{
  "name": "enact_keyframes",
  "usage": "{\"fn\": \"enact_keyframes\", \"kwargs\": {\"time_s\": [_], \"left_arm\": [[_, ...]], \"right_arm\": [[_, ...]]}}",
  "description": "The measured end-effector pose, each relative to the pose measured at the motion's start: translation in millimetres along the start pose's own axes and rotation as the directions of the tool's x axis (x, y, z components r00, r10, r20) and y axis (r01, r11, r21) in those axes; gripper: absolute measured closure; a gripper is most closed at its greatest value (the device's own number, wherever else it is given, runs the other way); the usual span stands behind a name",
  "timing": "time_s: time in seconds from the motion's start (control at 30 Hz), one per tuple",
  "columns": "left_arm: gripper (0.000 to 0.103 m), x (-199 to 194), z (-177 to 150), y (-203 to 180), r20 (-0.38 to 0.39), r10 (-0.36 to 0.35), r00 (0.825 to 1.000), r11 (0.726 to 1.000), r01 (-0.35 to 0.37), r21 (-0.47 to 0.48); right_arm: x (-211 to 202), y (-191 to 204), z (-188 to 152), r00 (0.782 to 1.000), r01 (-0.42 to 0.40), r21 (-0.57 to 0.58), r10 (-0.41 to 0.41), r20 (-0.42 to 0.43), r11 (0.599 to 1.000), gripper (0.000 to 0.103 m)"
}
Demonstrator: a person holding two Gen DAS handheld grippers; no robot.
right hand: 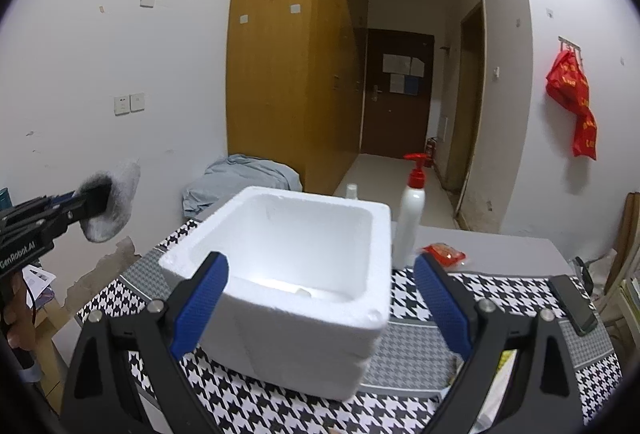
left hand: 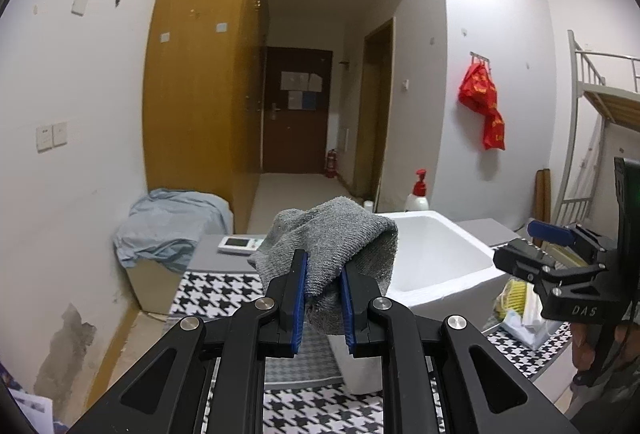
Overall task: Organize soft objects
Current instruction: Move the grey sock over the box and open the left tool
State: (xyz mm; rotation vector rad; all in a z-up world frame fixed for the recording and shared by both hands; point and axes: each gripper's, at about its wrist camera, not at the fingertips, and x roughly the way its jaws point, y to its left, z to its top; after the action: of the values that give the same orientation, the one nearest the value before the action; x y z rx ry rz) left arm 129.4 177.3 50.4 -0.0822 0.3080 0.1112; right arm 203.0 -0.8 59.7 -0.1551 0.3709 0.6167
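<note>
While my left gripper (left hand: 323, 274) pinches the grey sock (left hand: 332, 234), my right gripper (right hand: 320, 298) stands wide and empty.
I see the sock as a fuzzy, bunched-up grey knit, folded over the jaws and held in the air beside the white foam box (right hand: 280, 266); the box sits on the houndstooth-covered worktop (right hand: 420, 346), framed between my right jaws.
</note>
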Motion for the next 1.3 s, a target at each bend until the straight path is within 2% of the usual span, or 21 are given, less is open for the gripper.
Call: {"fn": "enact_keyframes", "kwargs": {"time_s": [0.67,1.1,1.3], "left_arm": [[0.086,34.8,17.5,-41.2,-0.02,-0.125,0.992,0.991,0.125,0.052],[0.086,60.1,21.3,-68.0,-0.069,-0.173,0.983,0.982,0.178,0.069],[0.086,74.1,20.8,-78.4,-0.102,-0.17,0.98,0.981,0.178,0.076]], "right_arm": [[-28.8,-47.2,-23.8,0.989,0.147,0.071,-0.146,-0.022,0.987,0.006],[-51.7,-80.2,-47.8,0.97,0.244,0.14,-0.24,-0.043,0.96,0.006],[-64.1,-87.4,-54.6,0.963,0.27,0.153,-0.266,-0.042,0.951,0.006]]}}
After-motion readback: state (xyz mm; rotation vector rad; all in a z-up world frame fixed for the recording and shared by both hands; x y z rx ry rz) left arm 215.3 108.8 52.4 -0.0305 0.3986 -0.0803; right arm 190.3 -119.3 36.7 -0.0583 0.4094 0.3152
